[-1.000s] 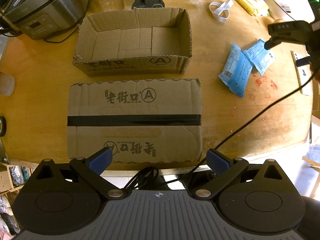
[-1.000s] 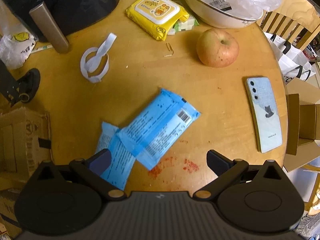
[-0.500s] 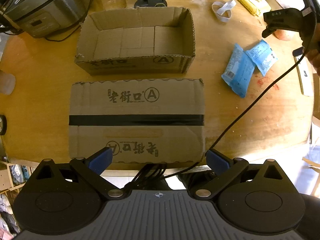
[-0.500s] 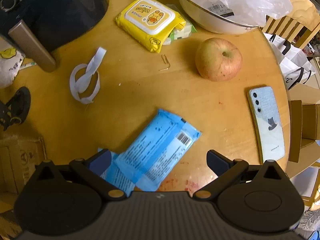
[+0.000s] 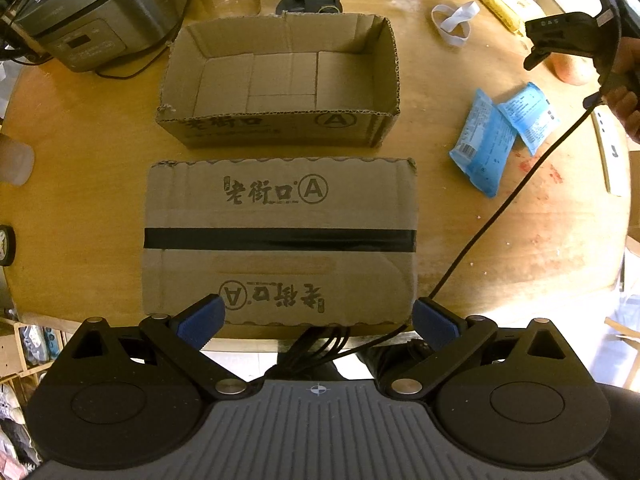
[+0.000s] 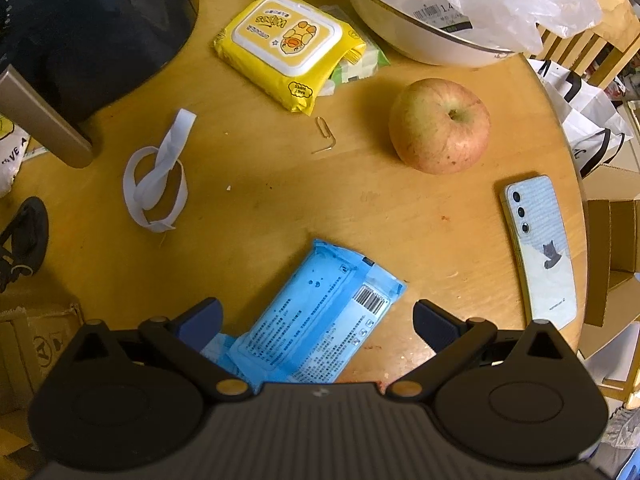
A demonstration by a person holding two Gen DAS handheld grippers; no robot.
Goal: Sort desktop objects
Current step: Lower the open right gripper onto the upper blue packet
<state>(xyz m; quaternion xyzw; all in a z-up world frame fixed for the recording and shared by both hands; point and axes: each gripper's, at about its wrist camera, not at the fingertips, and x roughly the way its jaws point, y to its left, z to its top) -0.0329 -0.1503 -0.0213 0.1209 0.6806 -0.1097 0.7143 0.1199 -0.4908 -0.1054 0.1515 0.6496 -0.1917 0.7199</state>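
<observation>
Your left gripper is wide apart and holds nothing. It hangs over the near edge of the round wooden surface. Right in front of it lies a shut brown cardboard box with a black tape stripe. Just behind that box sits an open brown cardboard box with nothing inside. A shiny silver cooker stands at the far left.

Your right gripper is wide apart too, and it holds nothing. It hangs above a flat light blue packet with a barcode. A second blue packet peeks out from under the first one, next to the left finger. In the left view both blue packets lie to the right of the boxes, one partly over the other, and your hand holds the right gripper above them.

Past the packets you see a yellowish-red apple, a yellow pack of wipes, a white looped strap and a small bent paper clip. A pale blue phone lies face down near the right edge. A white bowl with a clear plastic bag in it sits at the back.
</observation>
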